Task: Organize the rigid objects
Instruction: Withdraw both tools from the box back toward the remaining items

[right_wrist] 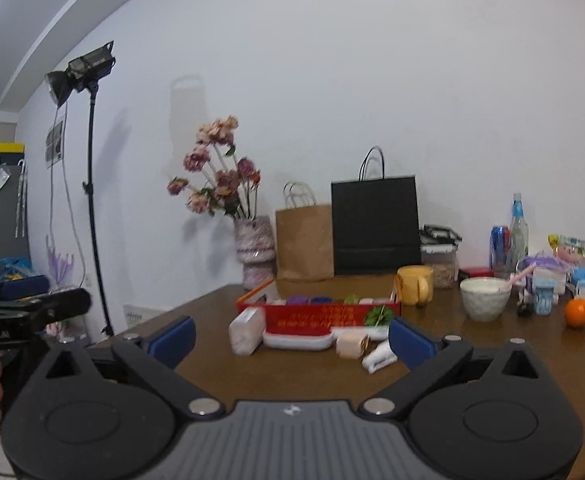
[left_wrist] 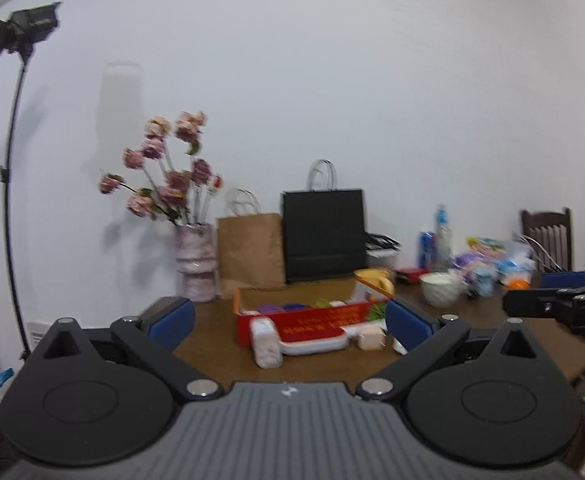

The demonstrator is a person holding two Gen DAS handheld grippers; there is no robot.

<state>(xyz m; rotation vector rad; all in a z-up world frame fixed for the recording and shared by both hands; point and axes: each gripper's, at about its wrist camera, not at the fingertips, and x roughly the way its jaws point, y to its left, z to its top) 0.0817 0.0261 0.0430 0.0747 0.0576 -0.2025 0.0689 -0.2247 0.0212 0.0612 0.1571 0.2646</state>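
A red cardboard box (left_wrist: pixel 316 316) (right_wrist: pixel 316 316) stands open on the brown table, with purple, blue and green pieces inside. In front of it lie a white tray (left_wrist: pixel 312 346) (right_wrist: pixel 296 340), a pale pink pack (left_wrist: pixel 266 342) (right_wrist: pixel 246 330), a small beige box (left_wrist: pixel 370 338) (right_wrist: pixel 350 344) and a small white object (right_wrist: pixel 378 358). My left gripper (left_wrist: pixel 288 320) is open and empty, short of these things. My right gripper (right_wrist: pixel 291 338) is also open wide with nothing between its blue pads. Each gripper shows at the edge of the other's view.
Behind the box stand a vase of flowers (right_wrist: pixel 254 252), a brown paper bag (right_wrist: pixel 304 242) and a black bag (right_wrist: pixel 374 226). To the right are a yellow mug (right_wrist: pixel 412 284), a white bowl (right_wrist: pixel 484 298), an orange (right_wrist: pixel 577 312), bottles and packets. A light stand (right_wrist: pixel 92 184) is left of the table.
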